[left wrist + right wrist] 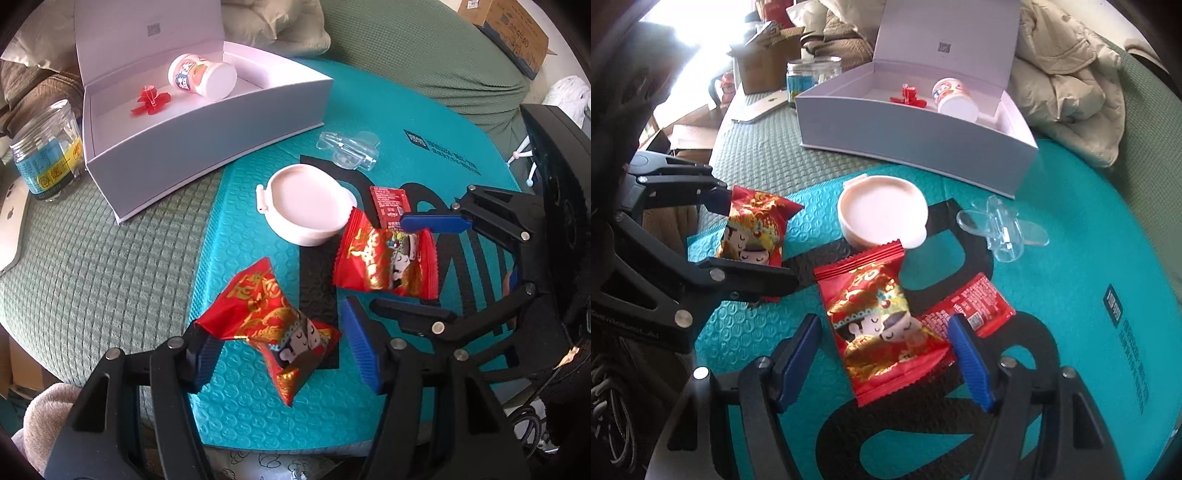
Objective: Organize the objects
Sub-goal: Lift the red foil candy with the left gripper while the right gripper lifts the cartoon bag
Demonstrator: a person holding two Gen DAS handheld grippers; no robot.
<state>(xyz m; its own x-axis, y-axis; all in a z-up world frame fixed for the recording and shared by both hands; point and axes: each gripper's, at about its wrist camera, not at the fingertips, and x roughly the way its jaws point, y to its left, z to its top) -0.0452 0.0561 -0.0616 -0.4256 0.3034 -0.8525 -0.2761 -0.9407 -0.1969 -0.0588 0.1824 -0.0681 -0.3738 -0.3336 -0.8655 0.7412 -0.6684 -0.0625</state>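
Two red snack packets lie on the teal mat [258, 406]. My left gripper [280, 354] is open around the nearer packet [273, 328], which also shows in the right wrist view [753, 225]. My right gripper [886, 365] is open around the other packet [882, 325], which the left wrist view shows too [384, 262]. The right gripper is seen from the left wrist view [399, 266]. An open white box [207, 147] holds a small cup [203, 75] and a red clip [149, 99]. The box appears in the right wrist view [916, 140].
A round white lidded container [306, 206], a clear plastic clip [351, 149] and a red sauce sachet [389, 203] lie on the mat. A glass jar [48, 151] stands left of the box. Green cushions and a cardboard box [513, 33] surround the area.
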